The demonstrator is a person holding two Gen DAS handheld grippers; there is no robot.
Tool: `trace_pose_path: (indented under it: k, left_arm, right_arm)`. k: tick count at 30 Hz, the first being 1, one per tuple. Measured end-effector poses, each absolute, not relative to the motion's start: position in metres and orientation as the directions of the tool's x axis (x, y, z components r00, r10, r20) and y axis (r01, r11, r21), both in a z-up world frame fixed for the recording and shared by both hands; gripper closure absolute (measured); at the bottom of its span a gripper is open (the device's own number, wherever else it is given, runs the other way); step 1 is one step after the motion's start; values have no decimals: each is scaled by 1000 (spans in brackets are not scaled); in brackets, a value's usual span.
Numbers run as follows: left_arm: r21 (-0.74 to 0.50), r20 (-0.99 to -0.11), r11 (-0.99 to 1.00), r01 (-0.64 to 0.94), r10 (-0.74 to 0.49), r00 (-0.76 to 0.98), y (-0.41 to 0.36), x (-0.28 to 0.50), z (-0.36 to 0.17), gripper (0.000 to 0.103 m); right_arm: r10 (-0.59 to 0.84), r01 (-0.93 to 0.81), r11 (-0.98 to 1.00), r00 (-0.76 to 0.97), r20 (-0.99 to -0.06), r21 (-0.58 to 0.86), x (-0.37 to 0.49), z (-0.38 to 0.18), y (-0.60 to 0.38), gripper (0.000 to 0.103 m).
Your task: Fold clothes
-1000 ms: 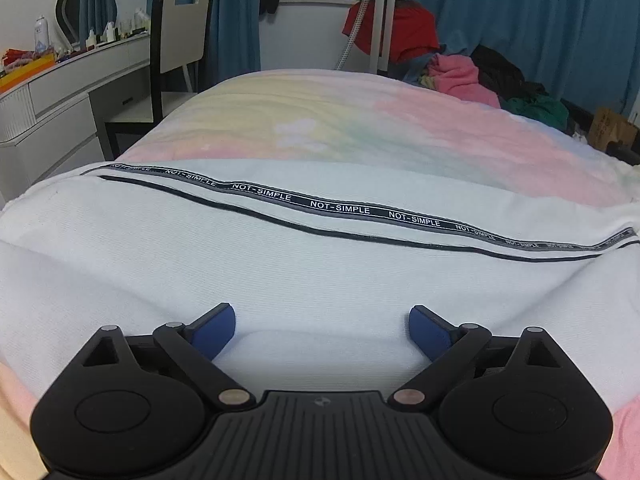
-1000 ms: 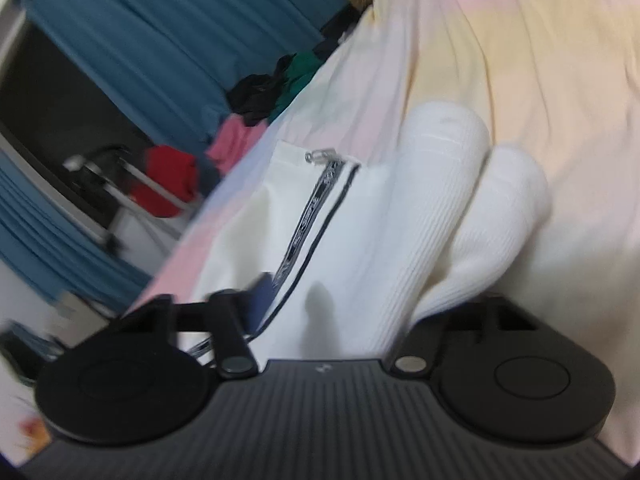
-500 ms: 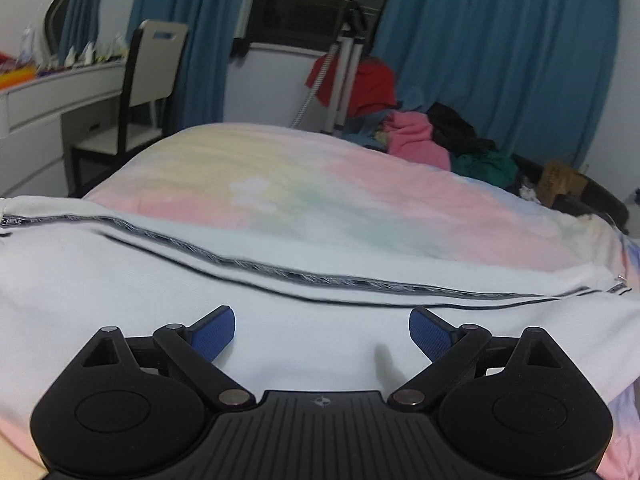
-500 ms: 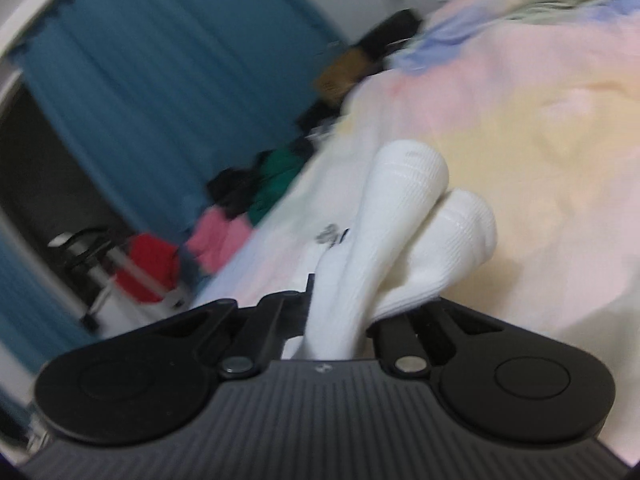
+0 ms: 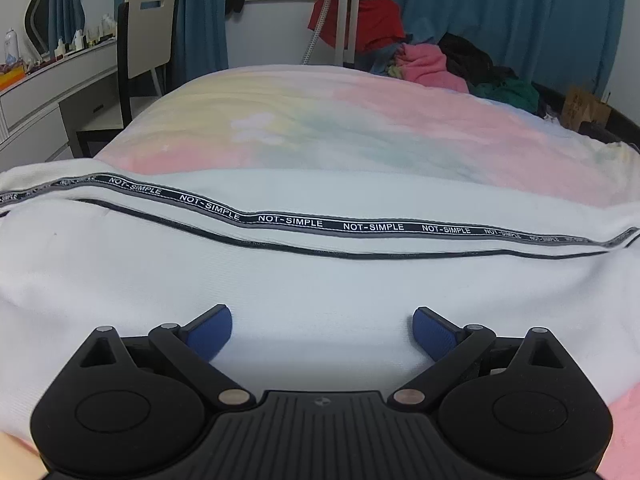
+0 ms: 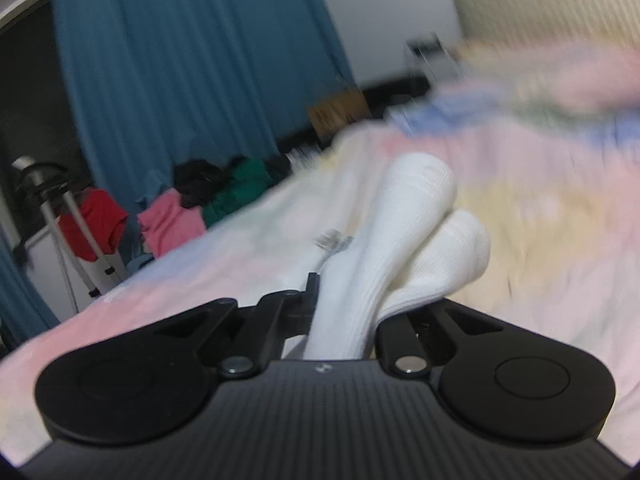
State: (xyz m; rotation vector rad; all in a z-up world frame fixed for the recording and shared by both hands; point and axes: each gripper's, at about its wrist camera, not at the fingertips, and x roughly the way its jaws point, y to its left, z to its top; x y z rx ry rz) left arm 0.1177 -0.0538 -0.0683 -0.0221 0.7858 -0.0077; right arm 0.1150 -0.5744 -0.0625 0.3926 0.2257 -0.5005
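Hovering low over a white garment (image 5: 320, 292) spread across the bed (image 5: 360, 128), the left claw (image 5: 322, 330) has its blue pads (image 5: 210, 330) set wide apart, gripping nothing. A black tape printed "NOT-SIMPLE" (image 5: 332, 225) runs across the garment from side to side, with a thin dark line just below it. The pastel bedcover shows beyond the garment's far edge. Farther back stand a chair (image 5: 146, 40) at a white table (image 5: 48, 92), blue curtains (image 5: 500, 12), and a heap of red, pink and green clothes (image 5: 432, 64).

Seen from the right wrist, the frame is blurred. The right claw (image 6: 342, 316) is clamped on a bunched ribbed white cuff (image 6: 400, 248), which stands up between its jaws in two rounded folds. A metal zipper pull (image 6: 332, 240) shows just left of the cuff. Beneath lies the pastel bedcover, with the blue curtains and the clothes heap at the left.
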Motion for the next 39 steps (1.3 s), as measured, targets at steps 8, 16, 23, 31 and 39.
trace_pose_path:
  k: [8, 16, 23, 31, 39]
  left_arm:
    - [-73, -674, 996, -42, -18, 739, -37, 113, -45, 5]
    - [-109, -644, 992, -62, -23, 765, -21, 104, -23, 5]
    - [-174, -637, 983, -67, -61, 768, -8, 98, -20, 5]
    - [-345, -602, 937, -55, -176, 779, 18, 98, -14, 5]
    - [-425, -590, 905, -16, -263, 763, 24, 96, -18, 5]
  right_arm:
    - [-231, 228, 970, 973, -27, -84, 100, -6, -427, 92]
    - [172, -244, 907, 959, -226, -344, 77, -68, -281, 92]
    - [208, -415, 789, 874, -439, -453, 74, -128, -247, 92]
    - [255, -470, 762, 851, -460, -446, 58, -111, -233, 92]
    - [291, -495, 784, 826, -483, -374, 44, -95, -234, 92]
